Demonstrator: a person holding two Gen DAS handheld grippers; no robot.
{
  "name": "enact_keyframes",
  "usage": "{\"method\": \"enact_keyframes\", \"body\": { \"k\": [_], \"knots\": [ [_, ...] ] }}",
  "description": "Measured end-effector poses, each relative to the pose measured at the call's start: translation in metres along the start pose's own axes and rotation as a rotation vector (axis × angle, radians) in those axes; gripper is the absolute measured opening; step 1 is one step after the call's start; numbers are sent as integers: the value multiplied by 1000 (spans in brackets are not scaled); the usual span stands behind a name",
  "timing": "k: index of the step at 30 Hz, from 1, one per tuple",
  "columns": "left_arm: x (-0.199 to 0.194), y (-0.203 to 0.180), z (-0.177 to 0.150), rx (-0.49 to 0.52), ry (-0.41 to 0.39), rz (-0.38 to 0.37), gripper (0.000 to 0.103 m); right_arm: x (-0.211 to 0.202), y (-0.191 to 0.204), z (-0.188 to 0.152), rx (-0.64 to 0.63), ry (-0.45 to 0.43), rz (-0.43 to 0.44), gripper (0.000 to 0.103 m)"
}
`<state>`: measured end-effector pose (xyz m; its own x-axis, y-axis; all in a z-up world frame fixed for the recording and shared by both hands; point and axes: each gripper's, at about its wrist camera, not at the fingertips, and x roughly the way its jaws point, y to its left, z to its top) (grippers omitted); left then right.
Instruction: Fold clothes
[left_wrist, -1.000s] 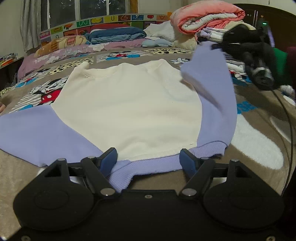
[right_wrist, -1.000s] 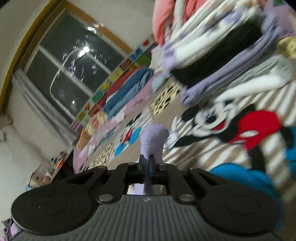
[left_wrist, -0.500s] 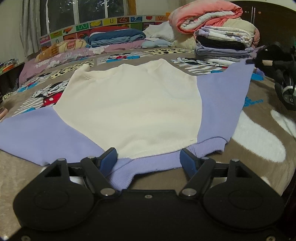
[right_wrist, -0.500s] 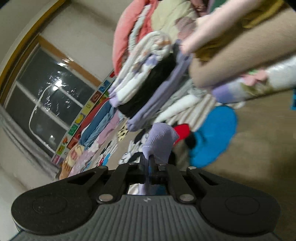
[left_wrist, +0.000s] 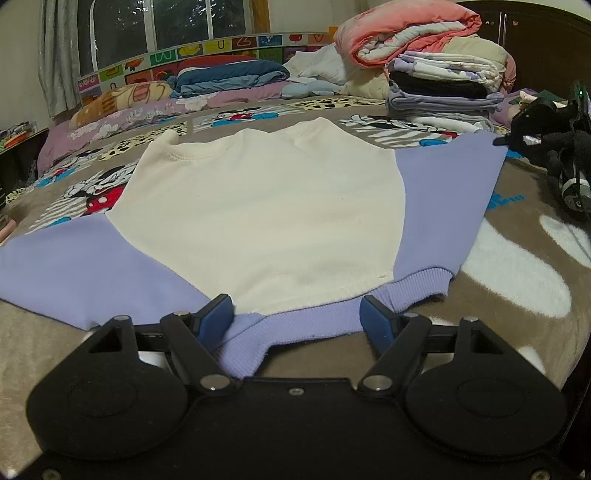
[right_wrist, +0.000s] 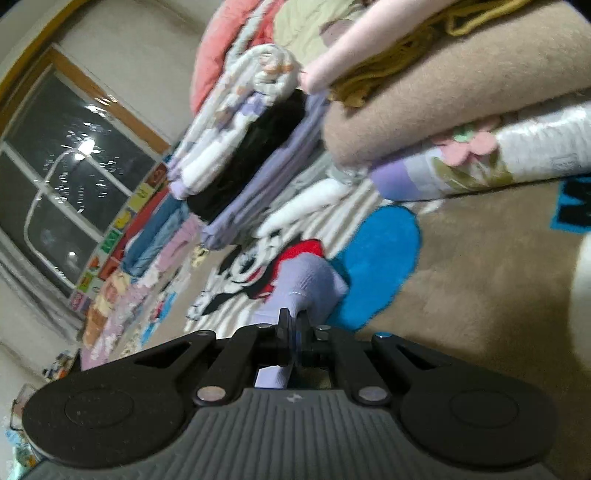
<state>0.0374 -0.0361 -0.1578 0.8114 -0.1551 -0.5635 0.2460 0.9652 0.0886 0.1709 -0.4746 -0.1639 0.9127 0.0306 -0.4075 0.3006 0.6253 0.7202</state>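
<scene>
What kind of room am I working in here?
Most likely a bedroom: the sweatshirt lies on a bed's cartoon blanket, with folded bedding stacked behind and a curtained window.

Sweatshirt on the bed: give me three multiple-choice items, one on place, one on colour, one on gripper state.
1. Where is the folded clothes stack?
A. beyond the sweatshirt's right sleeve
B. on the cream body
C. under the left gripper

2. What colour are the sweatshirt sleeves?
A. red
B. lilac
C. black

3. What is the right gripper doing?
A. open above the hem
B. shut on nothing
C. shut on the sleeve cuff

Key: 1 A, the stack sits past the right sleeve. 2 B, both sleeves are lilac. 3 C, ribbed lilac fabric sticks out between closed fingers; the left gripper is open at the hem.
</scene>
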Motion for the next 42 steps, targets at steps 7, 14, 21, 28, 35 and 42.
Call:
{"method": "enact_keyframes", "body": {
  "k": [7, 14, 21, 28, 35, 42],
  "knots": [
    [-2, 0, 0, -2, 3, -3, 76, -5, -6, -4, 22, -36, -87, 16],
    [-3, -1, 1, -10, 14, -14, 78, -21, 4, 6, -22, -98, -169, 30],
    [-8, -5, -1, 20, 43, -26, 81, -53, 54, -24, -192, -52, -4, 32],
    [-27, -9, -3, 23, 74, -60, 82, -89, 131, -149, -611, 272, 334, 30],
    [-49, -15, -10, 73, 122, -66, 78, -137, 146, -247, -1049, 371, 311, 34],
    [-48, 32, 15, -145, -35, 111, 77, -149, 135, -231, -971, 363, 305, 33]
  ]
}}
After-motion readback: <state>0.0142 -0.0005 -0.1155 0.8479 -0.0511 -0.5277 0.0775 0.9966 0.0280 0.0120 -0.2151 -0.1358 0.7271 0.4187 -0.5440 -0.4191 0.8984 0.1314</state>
